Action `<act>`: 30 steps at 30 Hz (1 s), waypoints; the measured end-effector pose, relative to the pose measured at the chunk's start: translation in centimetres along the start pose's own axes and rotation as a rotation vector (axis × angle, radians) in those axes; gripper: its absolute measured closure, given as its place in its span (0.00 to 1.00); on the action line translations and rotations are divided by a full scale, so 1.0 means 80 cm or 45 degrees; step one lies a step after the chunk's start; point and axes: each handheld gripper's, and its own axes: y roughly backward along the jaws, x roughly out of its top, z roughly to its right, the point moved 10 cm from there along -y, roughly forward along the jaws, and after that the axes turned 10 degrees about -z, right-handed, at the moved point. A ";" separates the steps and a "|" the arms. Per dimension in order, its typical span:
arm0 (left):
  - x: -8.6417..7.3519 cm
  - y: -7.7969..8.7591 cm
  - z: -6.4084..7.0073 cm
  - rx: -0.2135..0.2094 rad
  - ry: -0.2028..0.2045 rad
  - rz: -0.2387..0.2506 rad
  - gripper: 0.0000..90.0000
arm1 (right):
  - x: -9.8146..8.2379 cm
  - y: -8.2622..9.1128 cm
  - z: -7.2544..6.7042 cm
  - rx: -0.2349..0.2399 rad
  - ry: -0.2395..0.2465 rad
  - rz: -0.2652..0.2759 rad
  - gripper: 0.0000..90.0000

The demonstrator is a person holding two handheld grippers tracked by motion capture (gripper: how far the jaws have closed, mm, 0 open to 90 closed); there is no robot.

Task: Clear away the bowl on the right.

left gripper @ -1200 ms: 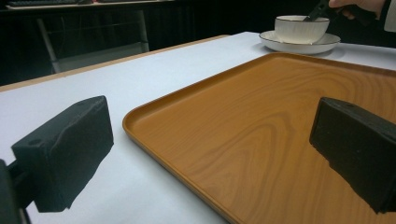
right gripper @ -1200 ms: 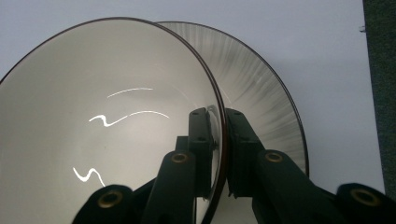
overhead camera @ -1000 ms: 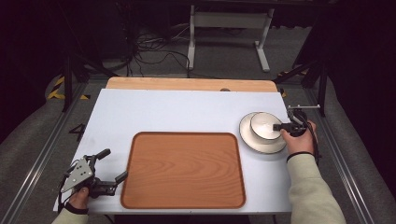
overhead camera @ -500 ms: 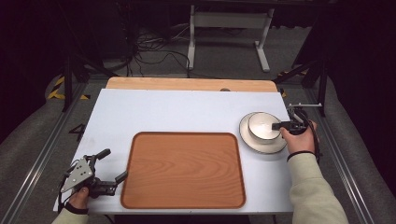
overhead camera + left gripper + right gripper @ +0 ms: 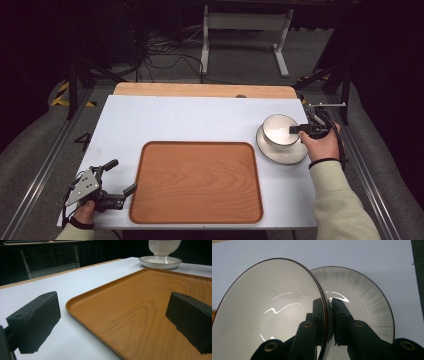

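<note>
Bowl (image 5: 279, 131) in right fingers' (image 5: 337, 315) clamp above saucer (image 5: 287, 154); tray (image 5: 196, 182) nearby (left fingers (image 5: 35, 322) apart).

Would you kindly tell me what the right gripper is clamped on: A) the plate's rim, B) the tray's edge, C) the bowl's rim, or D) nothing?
C: in the right gripper view the right gripper has one jaw inside and one outside the bowl wall, with the plate beneath.

Lab/test bay, not a home: white worktop (image 5: 165, 120) fenced by aluminium rails (image 5: 35, 165), loose cables (image 5: 165, 52) on grey carpet at 11 o'clock, metal bench frame (image 5: 245, 22) at 12, hazard tape (image 5: 62, 97) at 10, black surround.
</note>
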 end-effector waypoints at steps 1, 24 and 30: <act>0.000 0.000 0.000 -0.001 -0.002 -0.006 0.00 | 0.000 0.002 -0.001 -0.006 0.006 -0.003 0.91; 0.000 0.000 0.000 0.000 0.003 -0.002 0.00 | -0.011 0.027 -0.081 0.110 0.145 -0.034 0.91; 0.000 0.000 0.000 0.000 0.002 0.001 0.00 | -0.017 0.032 -0.113 0.178 0.194 -0.041 0.91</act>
